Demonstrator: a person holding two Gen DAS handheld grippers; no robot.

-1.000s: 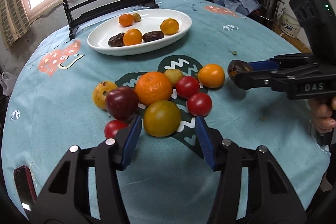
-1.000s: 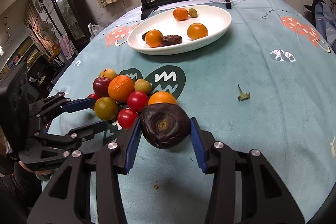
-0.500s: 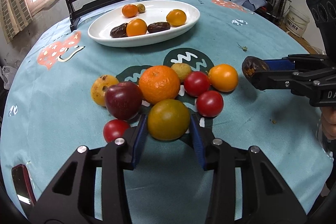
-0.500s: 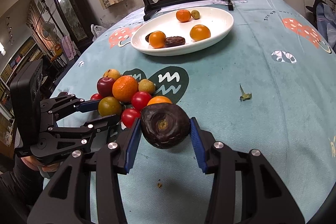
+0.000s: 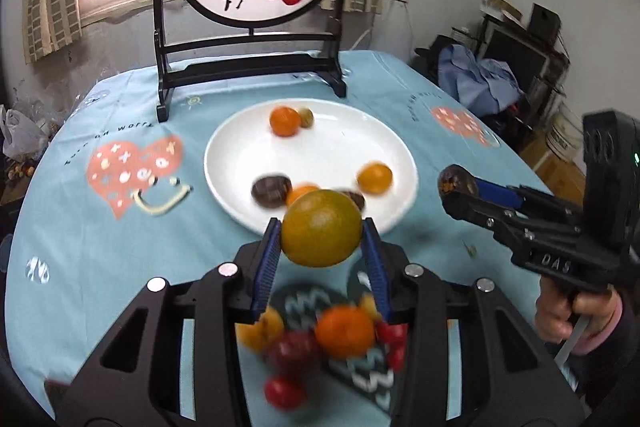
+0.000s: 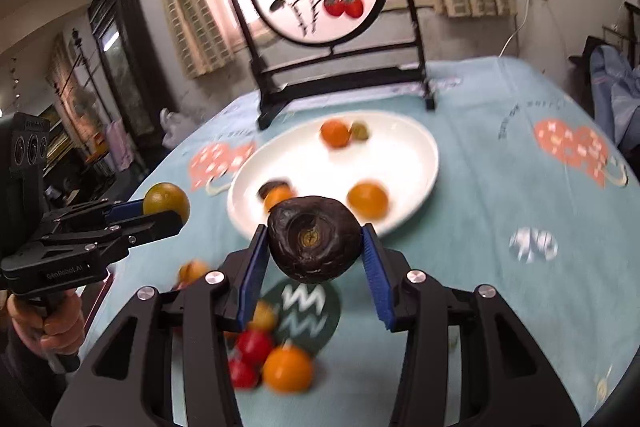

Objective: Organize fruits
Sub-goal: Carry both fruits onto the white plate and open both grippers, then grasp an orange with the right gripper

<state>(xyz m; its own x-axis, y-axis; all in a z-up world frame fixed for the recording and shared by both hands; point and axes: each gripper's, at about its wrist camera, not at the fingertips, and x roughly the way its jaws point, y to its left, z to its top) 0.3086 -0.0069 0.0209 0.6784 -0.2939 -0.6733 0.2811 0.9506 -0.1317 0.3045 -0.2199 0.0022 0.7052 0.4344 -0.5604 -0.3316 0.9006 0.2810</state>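
**Fruits held above the table, short of the plate**

Fruits are clamped in both claws. The left gripper (image 5: 322, 241) pinches a green-yellow citrus (image 5: 321, 228), raised off the tablecloth (image 5: 100, 239) on the near side of the white plate (image 5: 224, 163). The right gripper (image 6: 312, 251) squeezes a dark wrinkled fruit (image 6: 313, 239), likewise just short of the plate's near rim. Loose fruits (image 5: 344, 333) lie blurred nearer than the plate.

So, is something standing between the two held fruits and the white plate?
Nothing visible does. The left gripper holds the greenish-orange fruit and the right gripper holds the dark wrinkled fruit, both lifted before the near rim of the white plate. Only bare tablecloth lies between. The plate's middle is free.
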